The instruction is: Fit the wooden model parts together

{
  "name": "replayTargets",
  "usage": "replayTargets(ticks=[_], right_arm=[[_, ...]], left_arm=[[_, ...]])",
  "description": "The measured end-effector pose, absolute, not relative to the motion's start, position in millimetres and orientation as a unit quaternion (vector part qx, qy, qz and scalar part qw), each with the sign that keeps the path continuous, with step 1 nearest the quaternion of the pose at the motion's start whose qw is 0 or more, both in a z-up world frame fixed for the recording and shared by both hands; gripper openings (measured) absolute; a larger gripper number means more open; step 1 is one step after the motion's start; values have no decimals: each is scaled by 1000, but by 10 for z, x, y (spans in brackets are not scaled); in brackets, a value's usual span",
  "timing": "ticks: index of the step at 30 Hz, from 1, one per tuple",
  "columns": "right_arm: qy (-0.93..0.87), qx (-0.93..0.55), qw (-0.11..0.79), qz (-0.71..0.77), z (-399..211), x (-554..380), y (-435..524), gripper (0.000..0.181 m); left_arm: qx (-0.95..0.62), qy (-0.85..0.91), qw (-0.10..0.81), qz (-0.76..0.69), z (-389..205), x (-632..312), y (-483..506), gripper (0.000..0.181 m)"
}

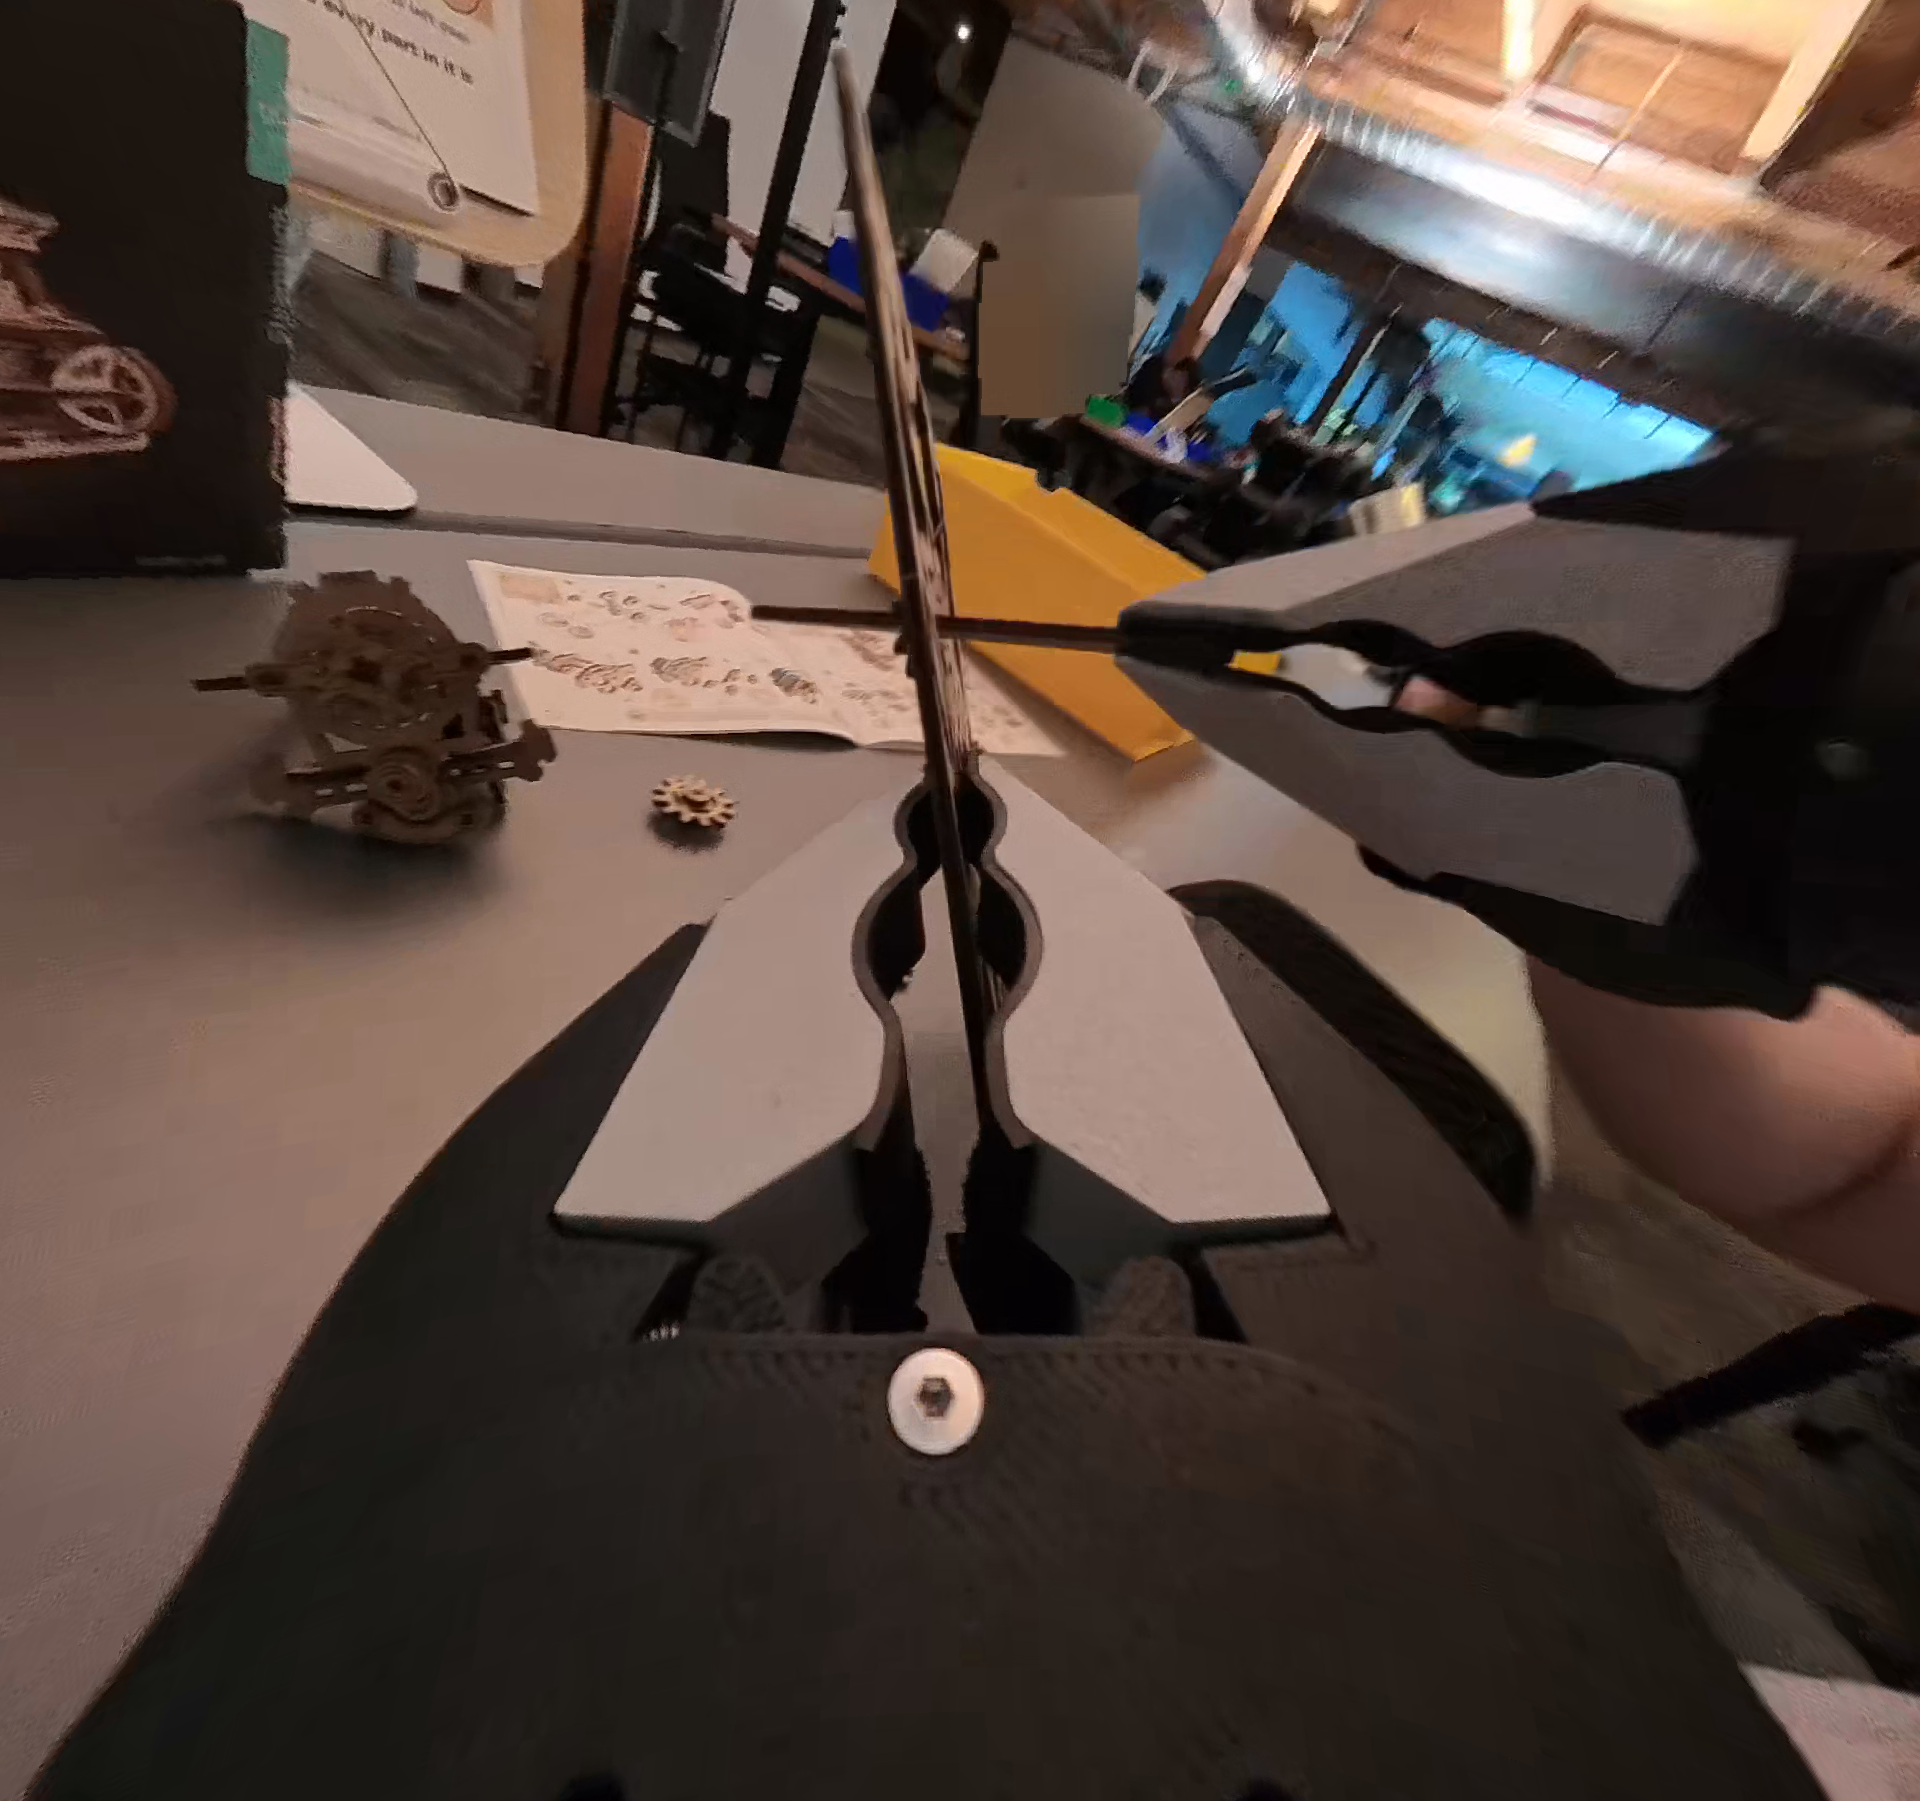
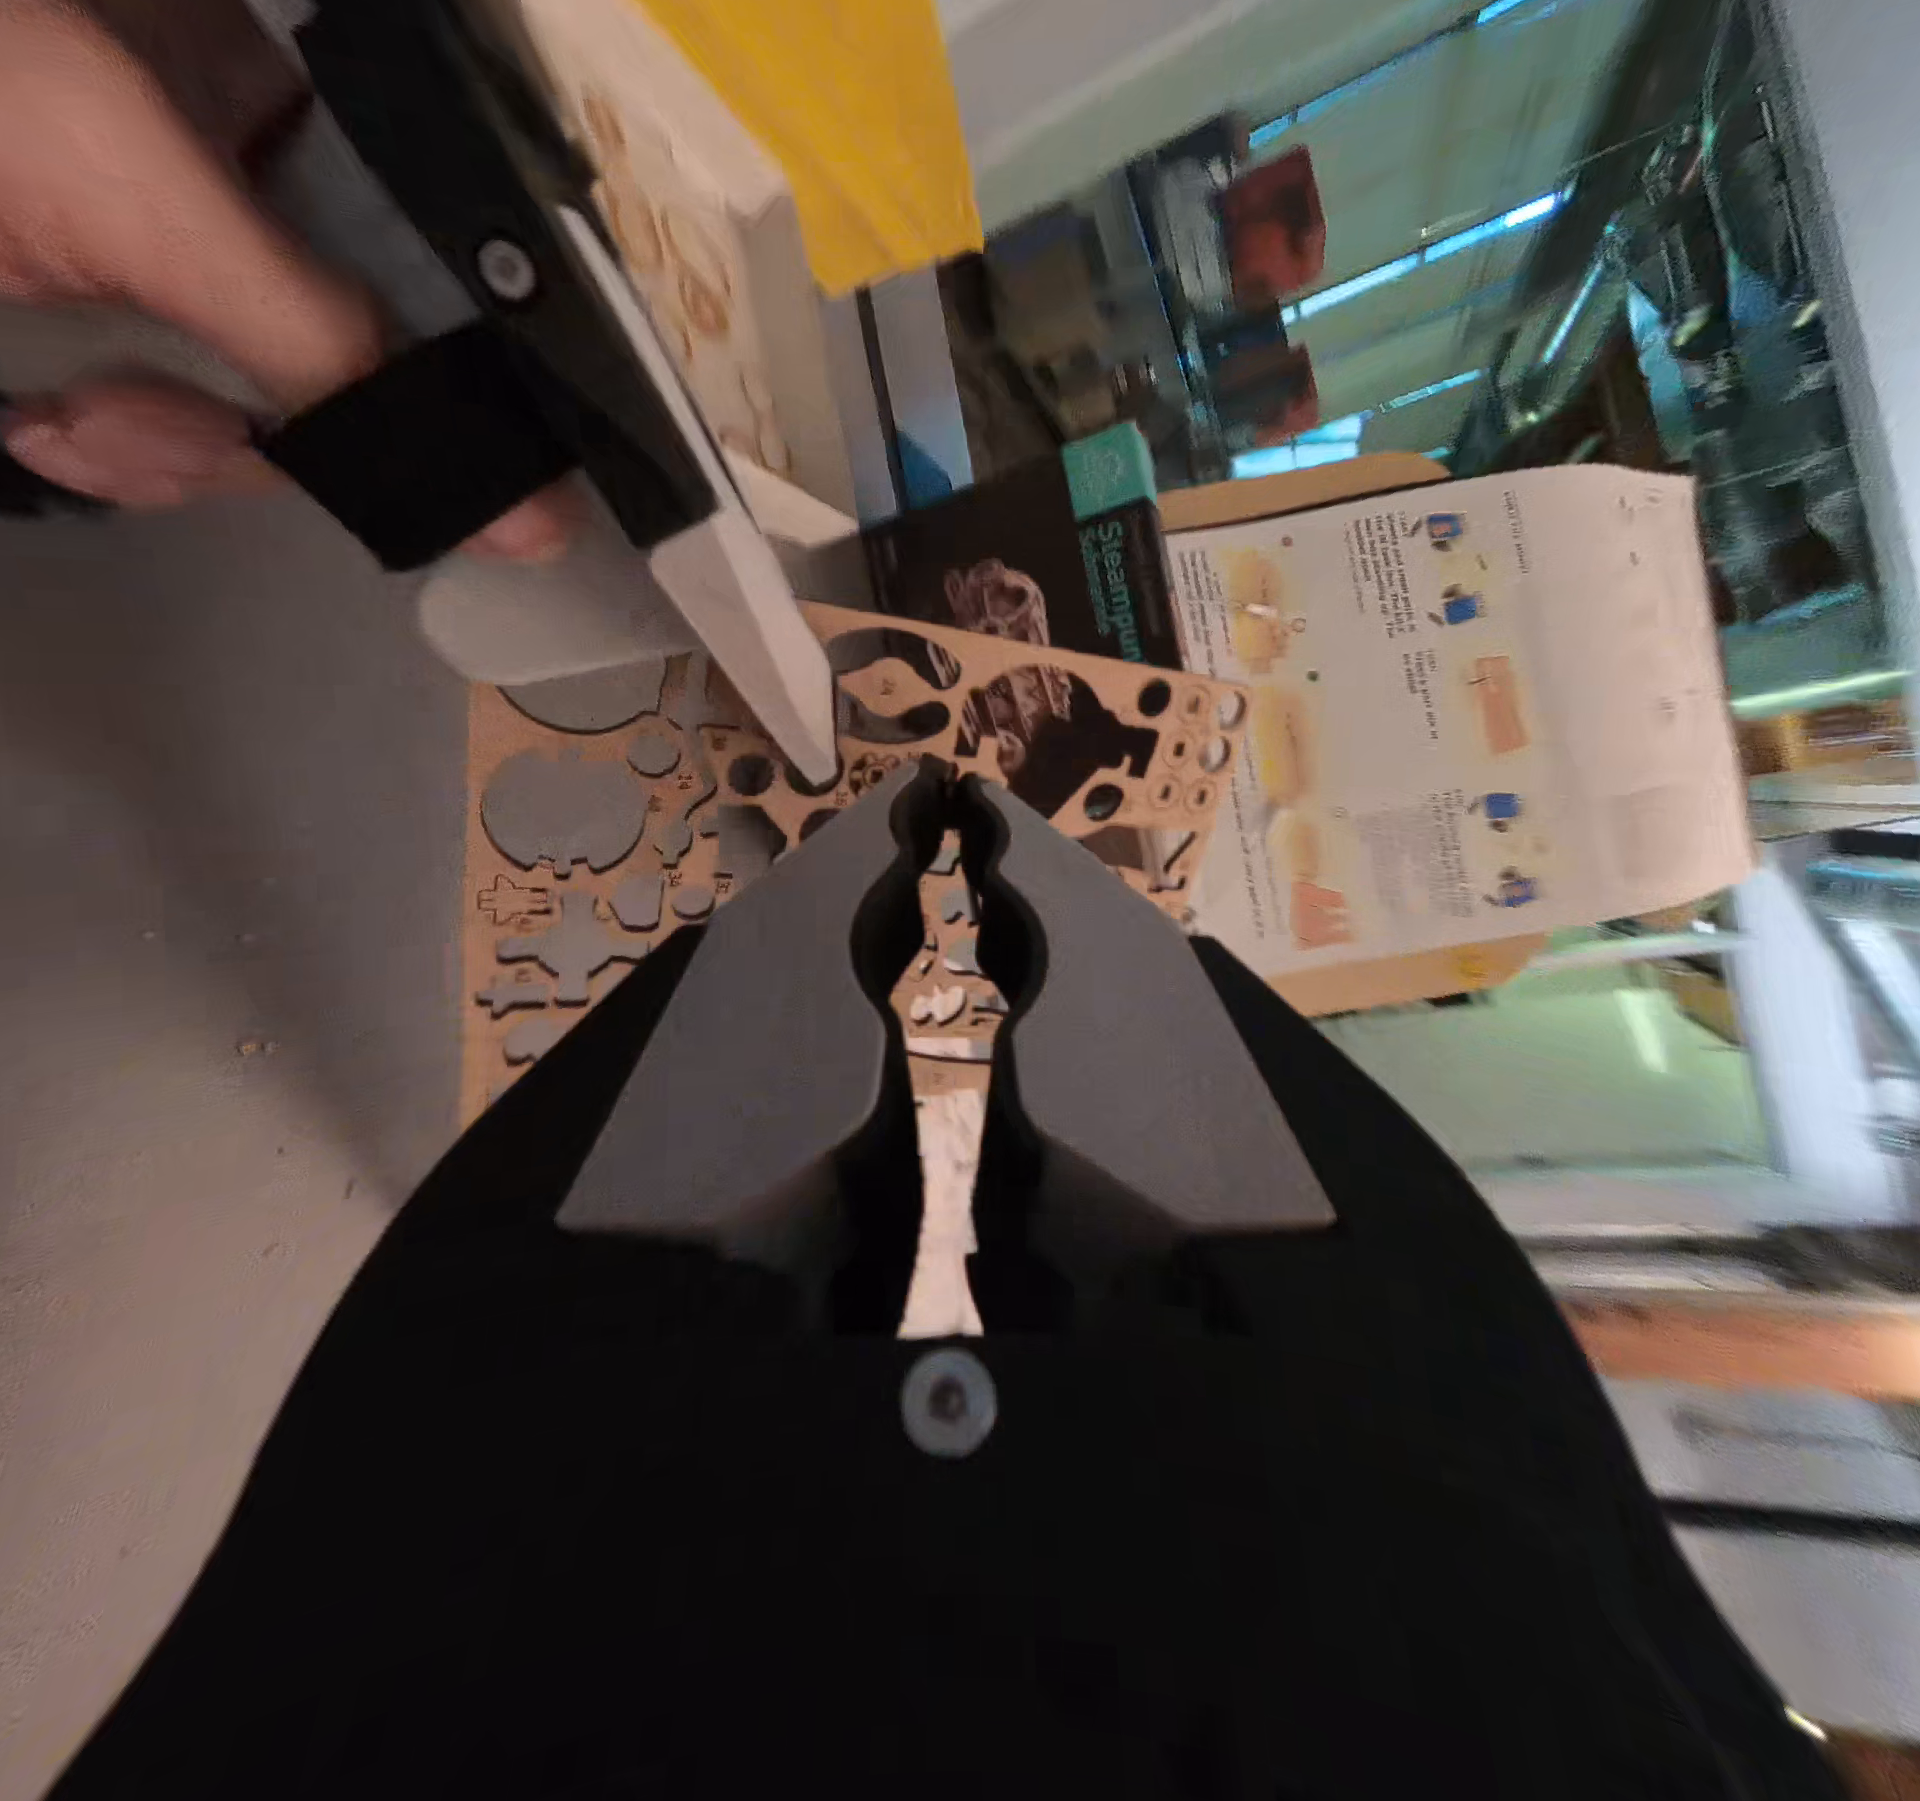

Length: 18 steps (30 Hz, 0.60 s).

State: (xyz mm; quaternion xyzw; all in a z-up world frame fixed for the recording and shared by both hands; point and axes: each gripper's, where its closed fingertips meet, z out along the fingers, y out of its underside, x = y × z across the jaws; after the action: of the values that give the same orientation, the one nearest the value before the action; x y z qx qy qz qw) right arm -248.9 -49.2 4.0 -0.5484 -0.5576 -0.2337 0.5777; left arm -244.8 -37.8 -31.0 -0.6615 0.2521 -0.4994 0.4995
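My left gripper [image 1: 948, 787] is shut on a thin wooden parts sheet [image 1: 896, 380] and holds it upright, edge-on, above the table. My right gripper [image 1: 1132, 639] comes in from the right, shut on a thin dark stick [image 1: 1029, 628] that crosses the sheet at right angles. In the right wrist view the sheet [image 2: 582, 816] is seen face-on with many cut-out shapes. My right gripper [image 2: 940, 777] has its tips at the sheet, and the left gripper [image 2: 816, 749] grips the sheet just beside them. A part-built wooden model [image 1: 384, 712] and a small wooden gear [image 1: 693, 801] lie on the table.
An open instruction booklet [image 1: 665, 650] lies behind the gear. A yellow bin [image 1: 1049, 588] stands behind the sheet. A black kit box [image 1: 125, 297] stands at the left, and also shows in the right wrist view [image 2: 1039, 556] next to a poster [image 2: 1455, 712]. The table [image 1: 208, 1076] is grey. Both grippers' tips are close together, under 4 cm apart. Between my left fingertips and the part-built wooden model [image 1: 384, 712] there is roughly 15 centimeters.
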Motion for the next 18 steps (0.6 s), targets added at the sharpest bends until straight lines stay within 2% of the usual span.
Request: replayTargets(ticks=[4, 8, 13, 18], right_arm=[[-568, -635, 494, -172, 48, -2520, -410, 0], [-576, -639, 504, -80, 288, -2493, -432, 0], [-509, -606, 600, 117, 329, -2338, -482, 0], [-425, -581, 667, 190, 242, -2212, -521, 0]], left_arm=[[-663, 297, 517, -452, -344, -2354, -452, 1], [-631, 226, 497, -551, -147, -2515, -386, 0], [-584, 156, 430, -671, -41, -2645, -392, 0], [-589, 168, 433, -661, -50, -2611, -413, 0]])
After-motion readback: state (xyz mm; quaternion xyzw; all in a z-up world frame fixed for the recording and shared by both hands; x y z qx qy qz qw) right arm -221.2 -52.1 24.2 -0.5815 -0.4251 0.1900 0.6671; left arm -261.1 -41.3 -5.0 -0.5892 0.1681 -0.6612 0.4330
